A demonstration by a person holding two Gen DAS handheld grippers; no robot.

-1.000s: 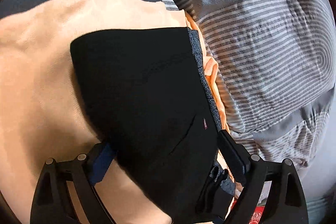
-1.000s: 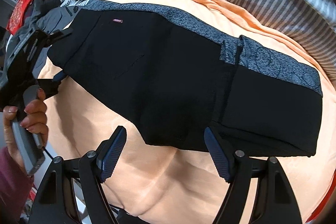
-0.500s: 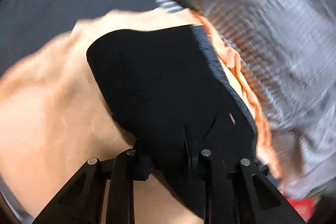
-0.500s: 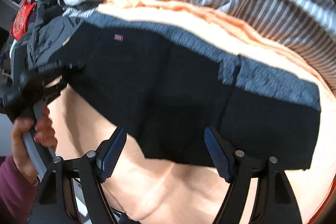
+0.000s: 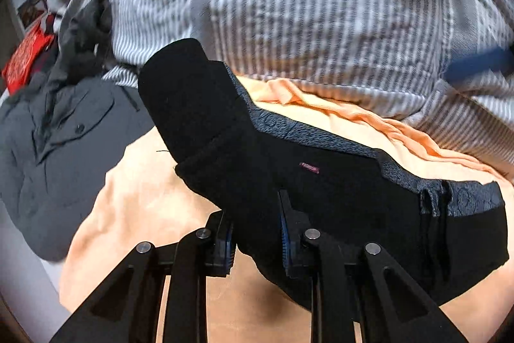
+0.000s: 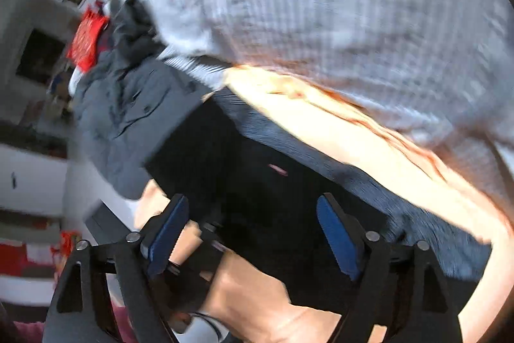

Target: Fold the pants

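We have the left gripper [image 5: 257, 233] clamped on the near edge of the black pants [image 5: 321, 182], low centre of the left wrist view; a fold of cloth is pinched between its blue pads. Its jaws have just been closing, and cloth sits between them. One end of the pants stands lifted, a black flap in the upper left of centre; the rest lies across the orange blanket [image 5: 144, 188] toward the right edge. The right gripper [image 6: 253, 233] is spread wide, jaws just opening further, with nothing pressed between the pads as far as the blur allows.

Risks as we judge them: the pinch takes only an edge, so the top layer may peel off alone, or the cloth may slip out mid-swing. The blanket could ride up with it. The striped bedding [image 5: 321, 21] and grey jacket [image 5: 64, 134] crowd the landing side
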